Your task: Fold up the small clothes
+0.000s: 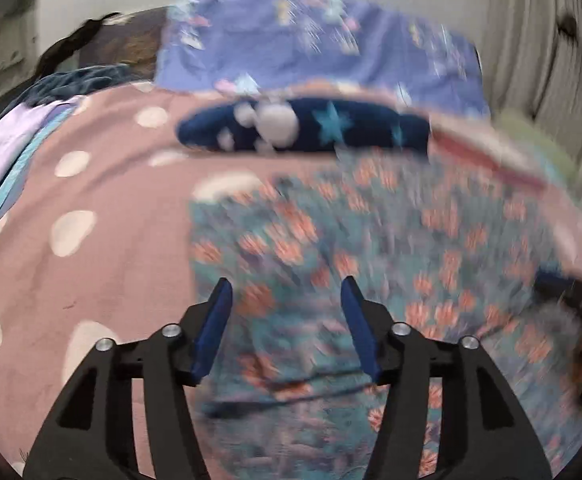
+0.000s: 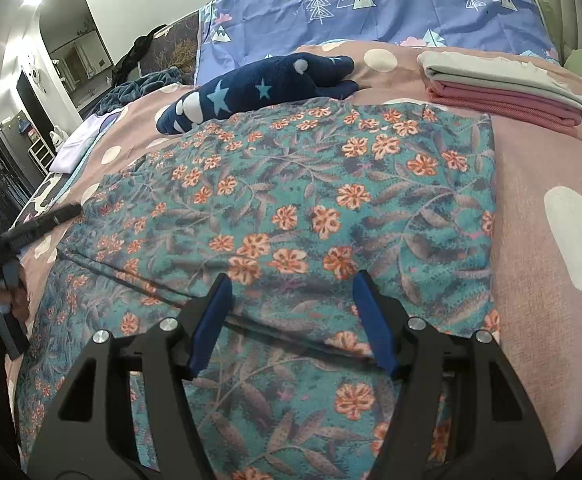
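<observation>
A teal garment with orange flowers point(image 2: 311, 208) lies spread on the pink spotted bed cover point(image 2: 539, 184), with a fold line across its near part. It also shows, blurred, in the left wrist view point(image 1: 371, 248). My right gripper point(image 2: 291, 292) is open and empty, just above the garment's near middle. My left gripper point(image 1: 287, 296) is open and empty over the garment's left part; it also appears blurred at the left edge of the right wrist view point(image 2: 51, 216).
A navy star-patterned plush toy point(image 2: 263, 84) lies behind the garment. A stack of folded grey and pink cloths point(image 2: 503, 88) sits at the back right. A purple tree-print sheet point(image 2: 371, 4) covers the far end. A lilac cloth point(image 1: 7, 144) lies at the left edge.
</observation>
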A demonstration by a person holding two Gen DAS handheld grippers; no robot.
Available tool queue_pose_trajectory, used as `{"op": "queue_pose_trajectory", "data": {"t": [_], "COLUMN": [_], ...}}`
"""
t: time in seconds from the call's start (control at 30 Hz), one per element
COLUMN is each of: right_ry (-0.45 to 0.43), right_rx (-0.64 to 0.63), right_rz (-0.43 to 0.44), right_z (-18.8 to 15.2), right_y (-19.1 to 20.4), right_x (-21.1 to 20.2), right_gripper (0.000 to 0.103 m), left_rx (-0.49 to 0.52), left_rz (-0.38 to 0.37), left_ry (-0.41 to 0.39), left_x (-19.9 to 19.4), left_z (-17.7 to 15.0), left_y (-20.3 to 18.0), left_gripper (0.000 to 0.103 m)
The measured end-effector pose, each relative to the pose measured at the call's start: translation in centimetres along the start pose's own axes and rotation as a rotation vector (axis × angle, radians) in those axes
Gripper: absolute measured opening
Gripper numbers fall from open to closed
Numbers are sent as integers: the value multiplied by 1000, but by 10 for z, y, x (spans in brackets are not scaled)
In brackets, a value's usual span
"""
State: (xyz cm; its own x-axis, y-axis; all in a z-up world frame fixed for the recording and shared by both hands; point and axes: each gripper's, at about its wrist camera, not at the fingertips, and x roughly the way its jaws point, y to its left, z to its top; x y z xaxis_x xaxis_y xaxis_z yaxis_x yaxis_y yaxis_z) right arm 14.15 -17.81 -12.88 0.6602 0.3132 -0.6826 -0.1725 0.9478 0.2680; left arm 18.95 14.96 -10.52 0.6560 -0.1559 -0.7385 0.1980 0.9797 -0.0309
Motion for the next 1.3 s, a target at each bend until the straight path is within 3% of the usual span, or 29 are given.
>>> {"op": "queue_pose_trajectory", "data": {"t": [0.03, 0.13, 0.27, 0.33, 0.4, 0.43, 0.5, 0.57, 0.63, 0.67, 0.7, 0.77, 0.97, 1.3], "right_ry": [0, 6, -10, -28, -47, -41, -9, -13, -34, -40, -43, -33, 10, 64], "right_rx": [-2, -13, -14, 2, 24, 42, 125, 198, 199, 178, 143, 101, 60, 61], "right_rz": [-2, -19, -51, -54, -103, -133, -101, -51, -39, -60, -104, -125, -47, 23], "right_z": [0, 0, -2, -4, -3, -2, -3, -7, -12, -15, -22, -33, -77, -137], "right_y": [0, 2, 1, -5, -20, -29, -53, -66, -66, -64, -62, -61, -58, -50], "right_x": [0, 2, -11, -25, -37, -38, -35, -40, -55, -63, -72, -80, -110, -156], "right_gripper": [64, 64, 56, 54, 53, 47, 31, 28, 33, 47, 54, 54, 54, 54], "left_rx": [22, 41, 26, 18, 41, 59, 80, 51, 50, 50, 49, 42, -17, 73], "left_rz": [34, 56, 46, 6, 7, 39, 89, 69, 68, 53, 27, -10, -133, -302], "left_ry": [57, 66, 55, 20, 11, 29, 71, 43, 53, 56, 61, 72, 59, 86], "left_x": [17, 19, 4, -17, -28, -26, -15, -21, -33, -37, -42, -50, -81, -128], "left_z": [-6, -1, -2, -9, -16, -19, -31, -37, -43, -48, -56, -71, -114, -166], "left_y": [-5, -9, -6, -3, -5, -4, -1, 3, 4, 5, 7, 11, 23, 2], "left_gripper": [63, 63, 63, 63, 63, 63, 65, 66, 66, 66, 66, 66, 65, 65]}}
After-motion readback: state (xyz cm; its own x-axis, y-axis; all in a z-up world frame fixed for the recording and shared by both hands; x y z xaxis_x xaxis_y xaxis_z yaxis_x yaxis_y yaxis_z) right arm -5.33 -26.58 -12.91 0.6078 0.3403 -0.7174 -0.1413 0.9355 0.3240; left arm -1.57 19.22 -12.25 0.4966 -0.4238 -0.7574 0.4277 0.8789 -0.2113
